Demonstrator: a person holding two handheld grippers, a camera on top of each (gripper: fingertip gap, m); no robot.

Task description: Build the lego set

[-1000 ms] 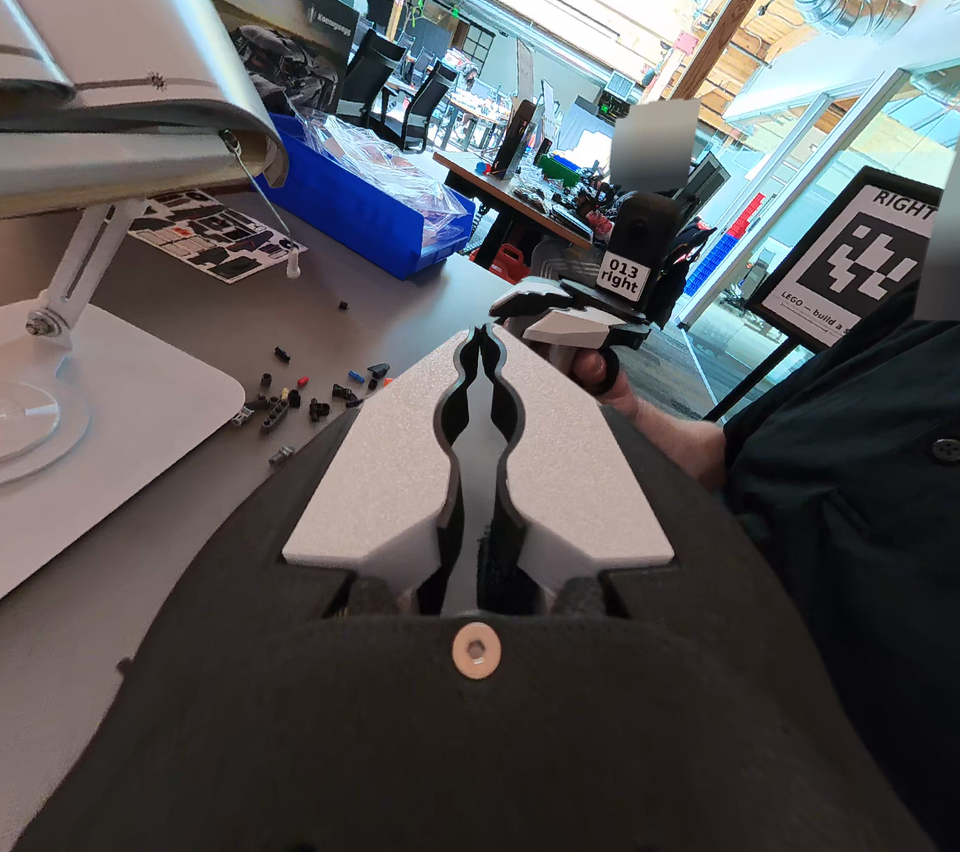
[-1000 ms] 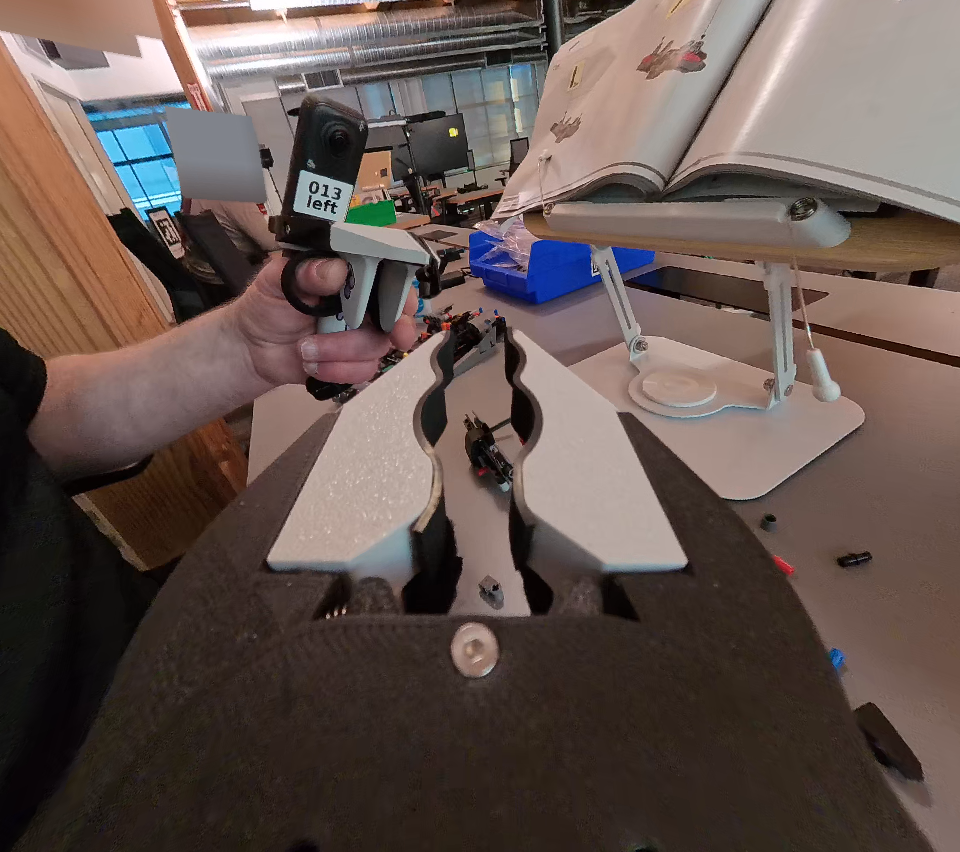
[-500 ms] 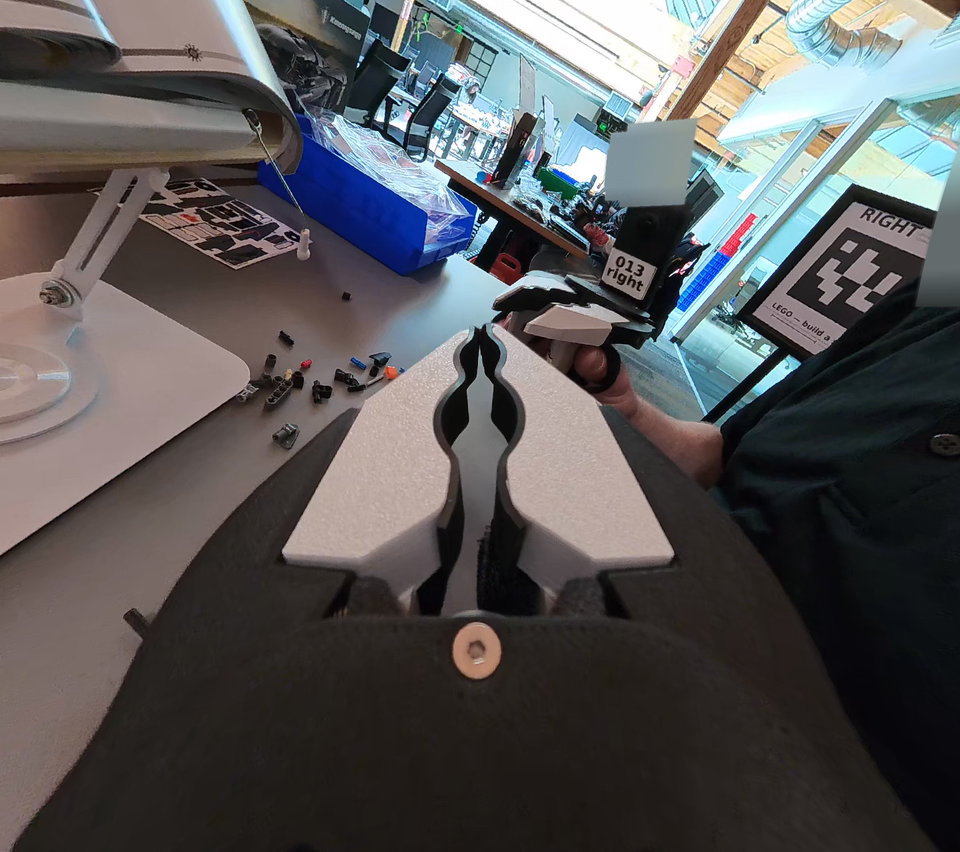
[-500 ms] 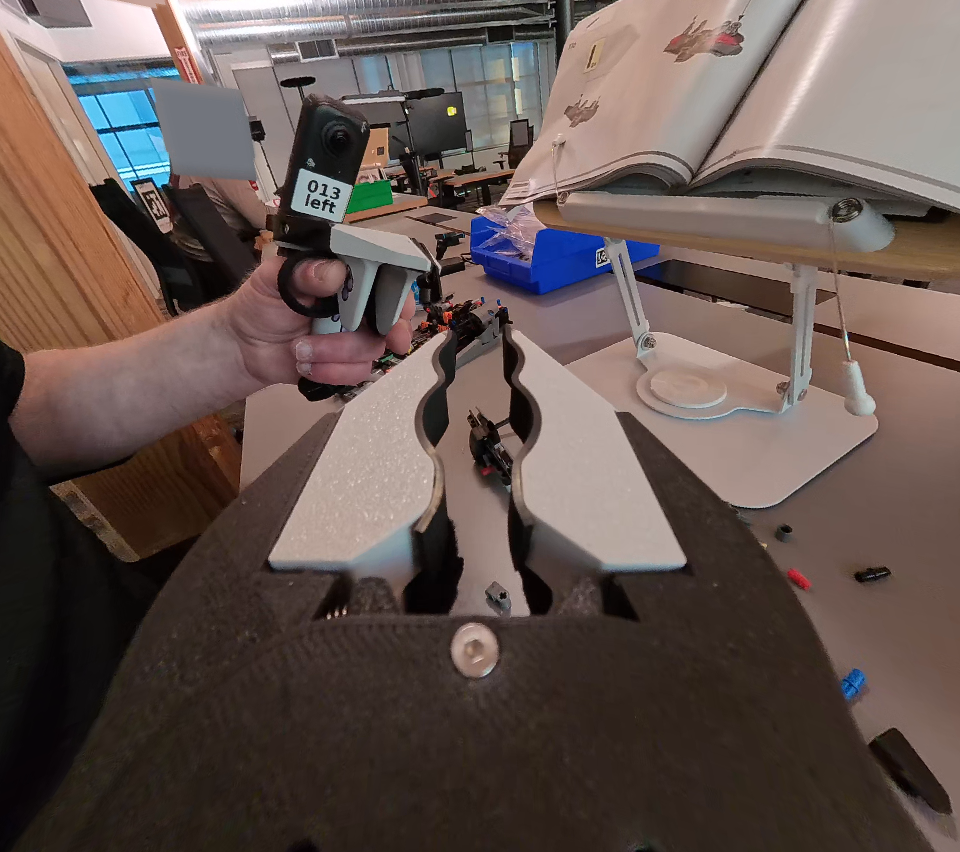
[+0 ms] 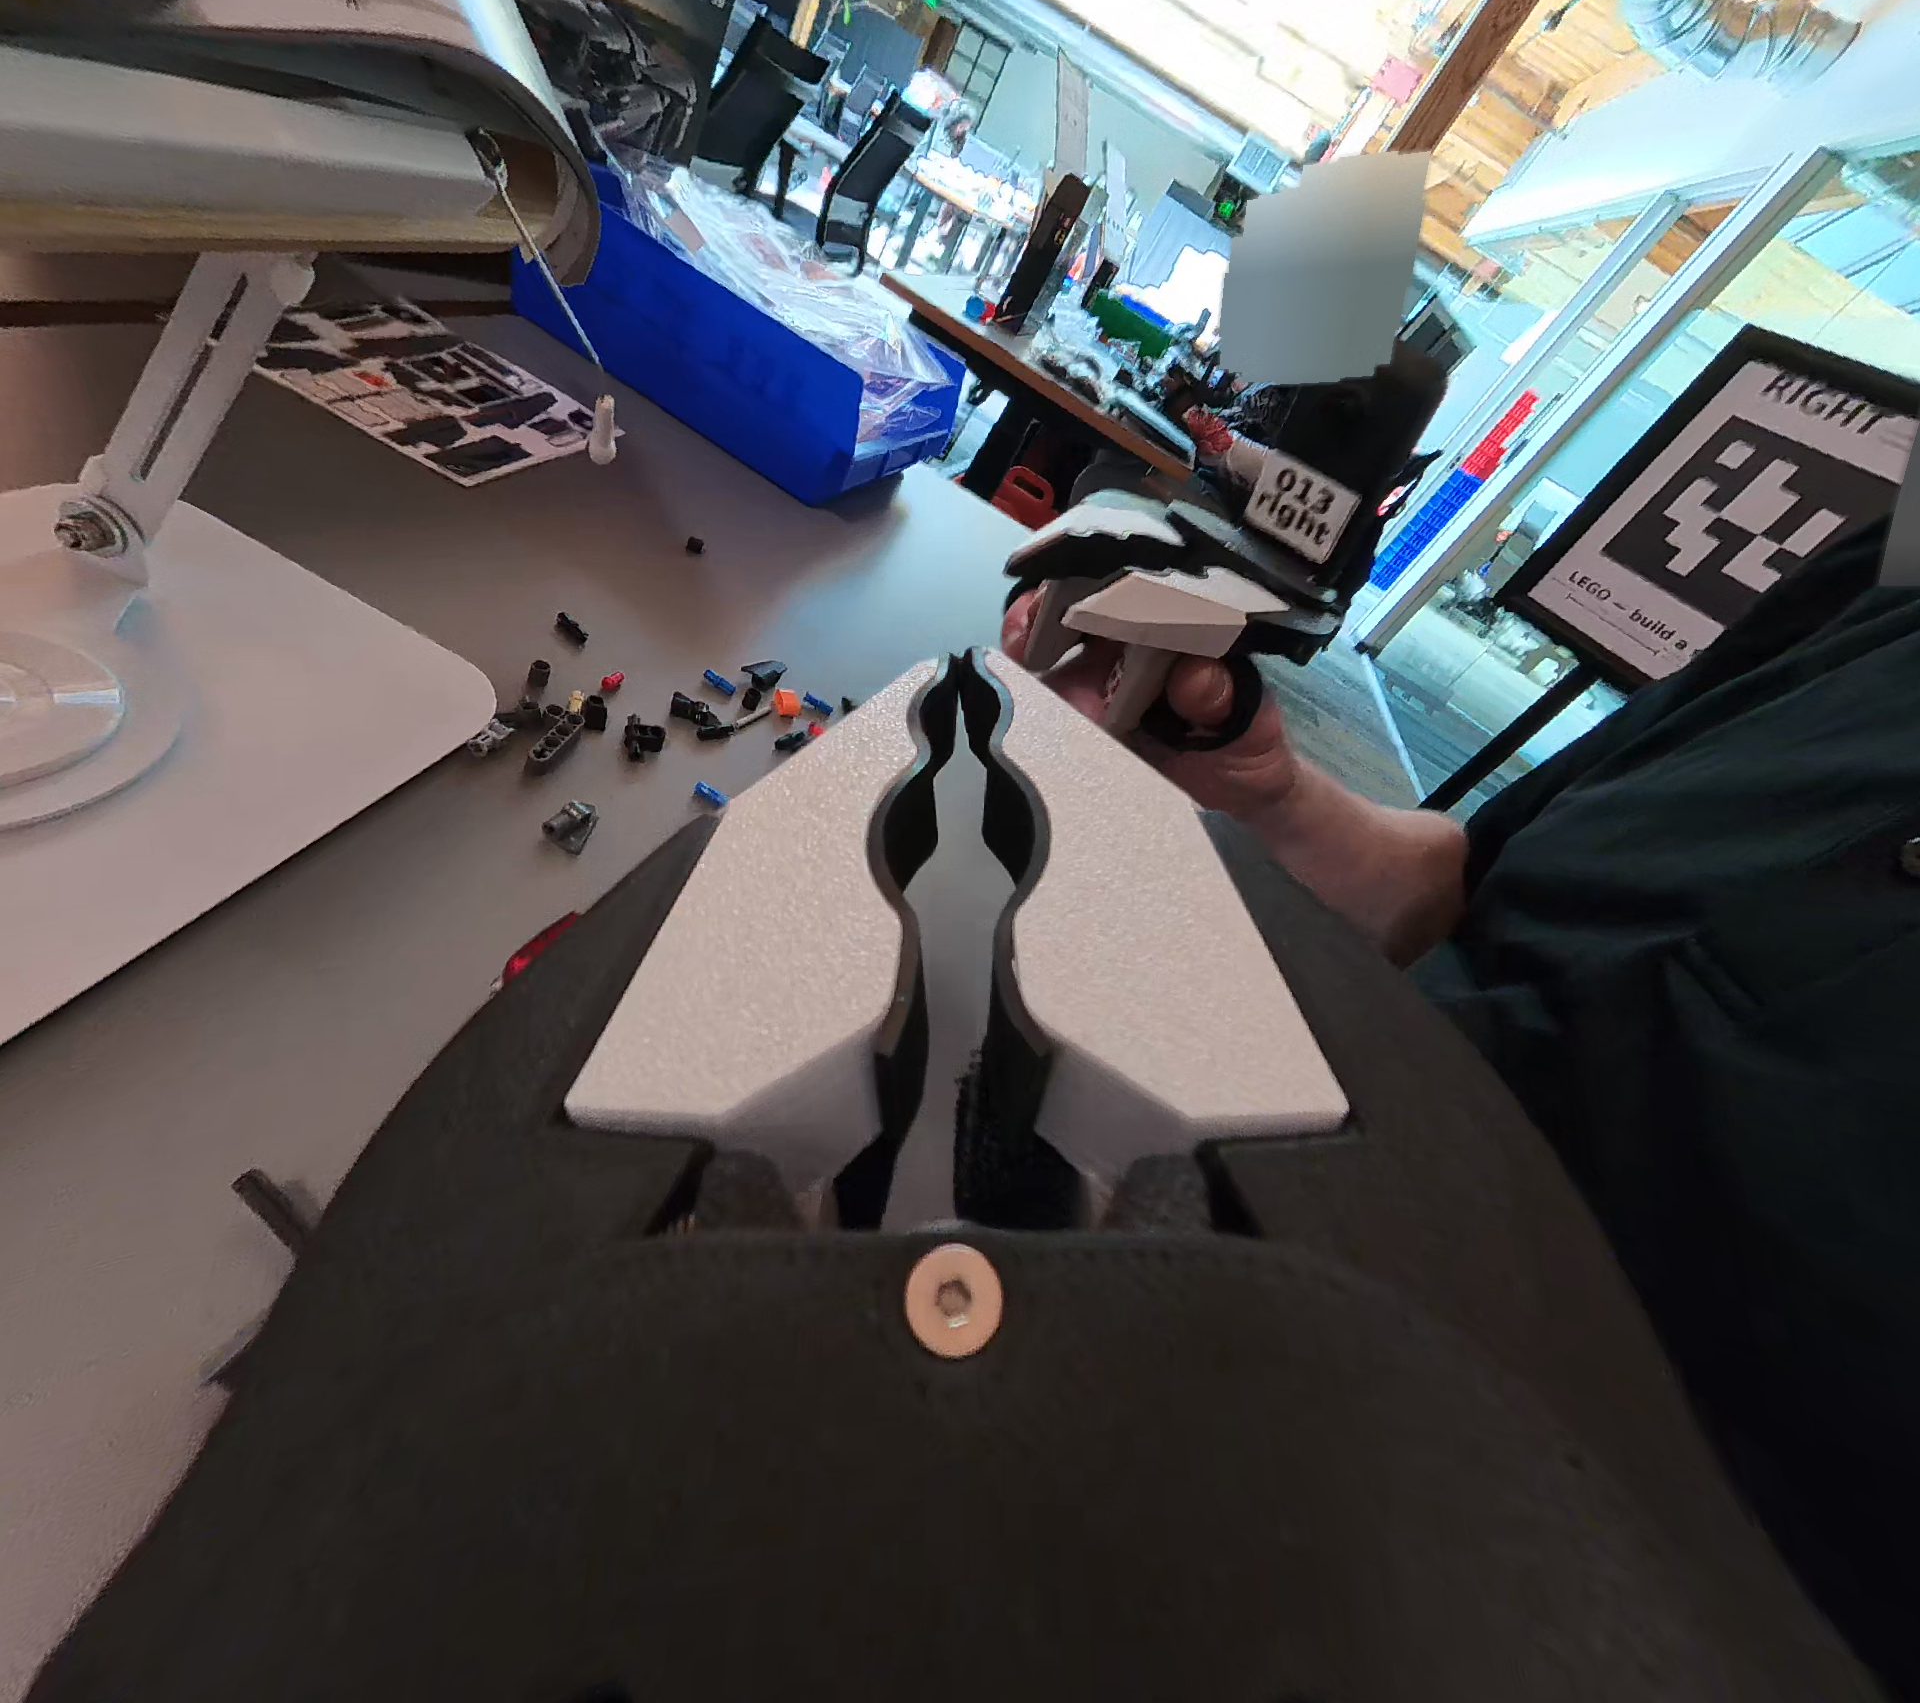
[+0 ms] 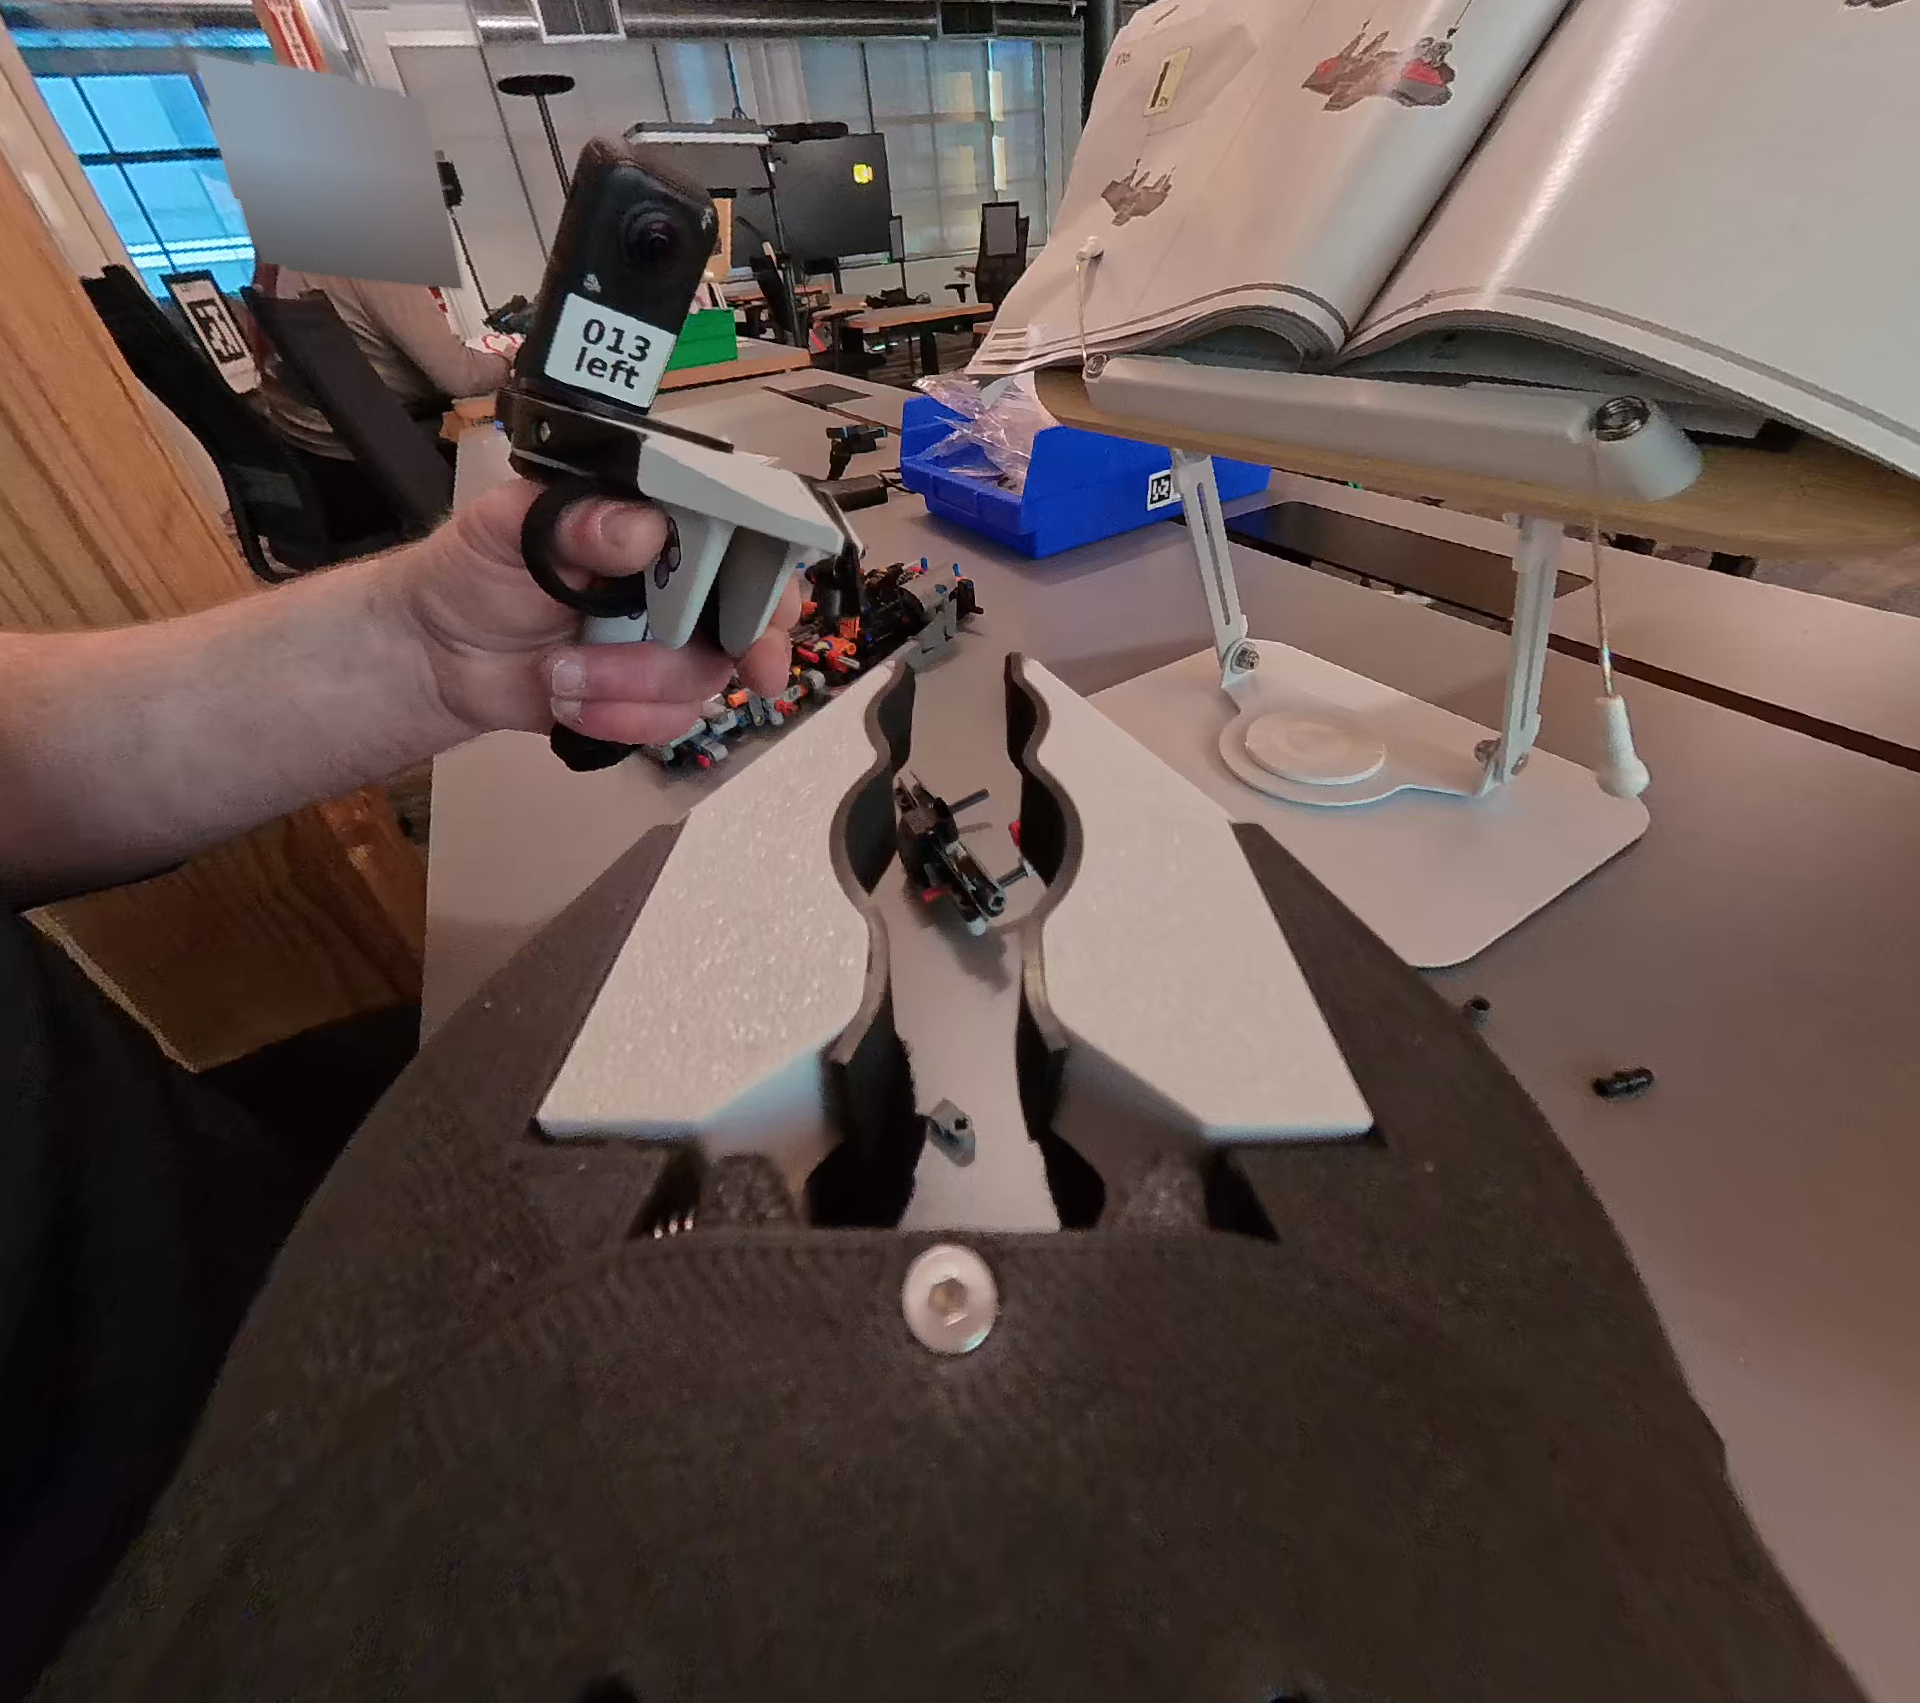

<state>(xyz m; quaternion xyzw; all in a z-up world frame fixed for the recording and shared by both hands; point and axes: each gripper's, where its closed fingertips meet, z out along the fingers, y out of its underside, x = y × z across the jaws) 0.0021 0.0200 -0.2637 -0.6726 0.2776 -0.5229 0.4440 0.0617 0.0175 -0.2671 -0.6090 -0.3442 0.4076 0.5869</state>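
My left gripper (image 5: 961,666) is shut with nothing between its tips, held above the grey table (image 5: 727,573). It also shows in the right wrist view (image 6: 844,539), in a hand, in front of the partly built black and orange lego model (image 6: 883,604). My right gripper (image 6: 961,677) is open and hovers over the table. A small black lego sub-assembly (image 6: 948,853) lies on the table, seen in the gap between its fingers, and a tiny grey piece (image 6: 951,1123) lies nearer. The right gripper also shows in the left wrist view (image 5: 1042,585). Several small loose pieces (image 5: 644,718) lie scattered on the table.
An open instruction book (image 6: 1455,95) rests on a white stand whose base plate (image 6: 1403,832) sits on the table. A blue bin (image 5: 727,386) with plastic bags and a sticker sheet (image 5: 416,396) lie behind. A few loose pieces (image 6: 1621,1082) lie at the right.
Both grippers have shifted slightly over the table. The loose pieces and the black sub-assembly sit a little differently in view. The left stays shut and the right stays open.
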